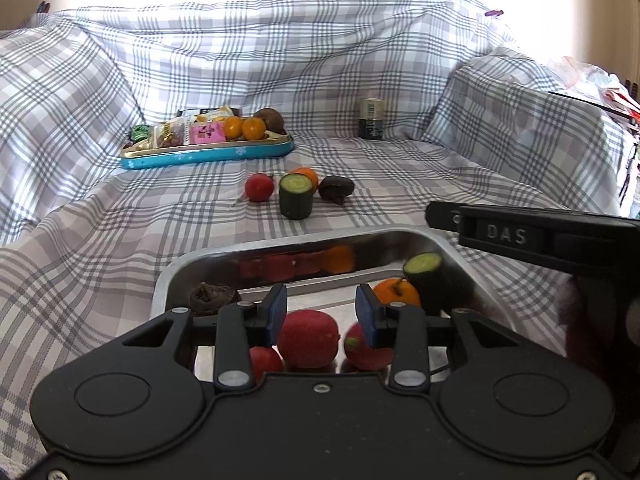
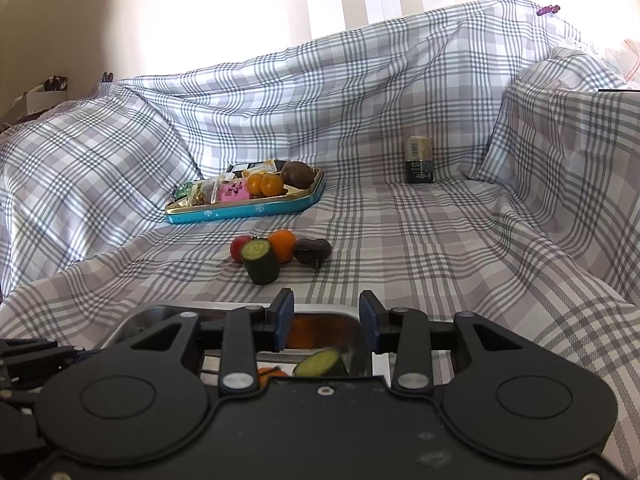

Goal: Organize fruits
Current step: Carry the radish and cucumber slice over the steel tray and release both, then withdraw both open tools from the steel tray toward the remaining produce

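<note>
A steel tray point(image 1: 304, 236) lies close on the checked cloth. It holds a big red fruit point(image 1: 308, 338), two smaller red ones, an orange point(image 1: 394, 290), a dark wrinkled fruit point(image 1: 212, 296) and a tilted cucumber piece point(image 1: 426, 280). My left gripper point(image 1: 321, 314) hovers open above the red fruit, touching nothing. My right gripper point(image 2: 327, 320) is open over the tray's right end, with that cucumber piece point(image 2: 320, 362) lying free below its pads. Farther out on the cloth sit a tomato point(image 1: 259, 187), a second cucumber piece point(image 1: 296, 196), an orange point(image 1: 308, 176) and a dark fruit point(image 1: 336, 189).
A blue tin point(image 1: 208, 156) at the back left carries wrapped snacks, two small oranges and a brown fruit. A dark can point(image 1: 371, 118) stands at the back right. The cloth rises in folds behind and on both sides. The right gripper's body point(image 1: 520, 236) crosses the left wrist view.
</note>
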A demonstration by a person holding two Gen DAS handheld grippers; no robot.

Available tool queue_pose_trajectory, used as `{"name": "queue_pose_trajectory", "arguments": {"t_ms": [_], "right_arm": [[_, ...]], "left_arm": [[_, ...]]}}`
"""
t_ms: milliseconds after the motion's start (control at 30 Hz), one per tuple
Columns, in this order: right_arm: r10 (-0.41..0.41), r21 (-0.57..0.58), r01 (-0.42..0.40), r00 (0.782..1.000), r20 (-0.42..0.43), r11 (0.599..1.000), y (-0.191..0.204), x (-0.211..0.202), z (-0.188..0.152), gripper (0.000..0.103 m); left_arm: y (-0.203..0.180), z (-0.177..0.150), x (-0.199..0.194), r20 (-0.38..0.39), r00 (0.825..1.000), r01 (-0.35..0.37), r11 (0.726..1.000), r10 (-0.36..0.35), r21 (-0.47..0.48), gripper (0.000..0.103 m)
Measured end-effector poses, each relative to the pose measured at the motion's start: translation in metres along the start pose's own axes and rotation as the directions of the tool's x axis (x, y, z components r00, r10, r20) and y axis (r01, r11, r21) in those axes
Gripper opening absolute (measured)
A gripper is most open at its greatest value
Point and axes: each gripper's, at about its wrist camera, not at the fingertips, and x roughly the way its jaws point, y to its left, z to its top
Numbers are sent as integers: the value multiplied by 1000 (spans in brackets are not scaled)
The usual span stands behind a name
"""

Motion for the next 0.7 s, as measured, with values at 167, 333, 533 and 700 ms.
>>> {"name": "queue_pose_trajectory", "arguments": {"t_ms": [167, 333, 533, 700], "right_arm": [[-5, 11, 5, 1000, 13, 1000, -2, -5, -1, 39], [-11, 20, 11, 1000, 19, 1000, -4, -7, -1, 39], [-13, -25, 14, 999, 31, 1000, 1, -8, -4, 39], [-14, -75, 17, 999, 34, 997, 8, -8, -6, 41]], "left_arm": [[3, 1, -1, 11, 1000, -22, 999, 23, -30, 47], [7, 2, -1, 13, 999, -51, 997, 52, -61, 47], [10, 2, 0, 15, 997, -80, 994, 82, -77, 47], [11, 3, 0, 15, 995, -96, 992, 97, -86, 47]]}}
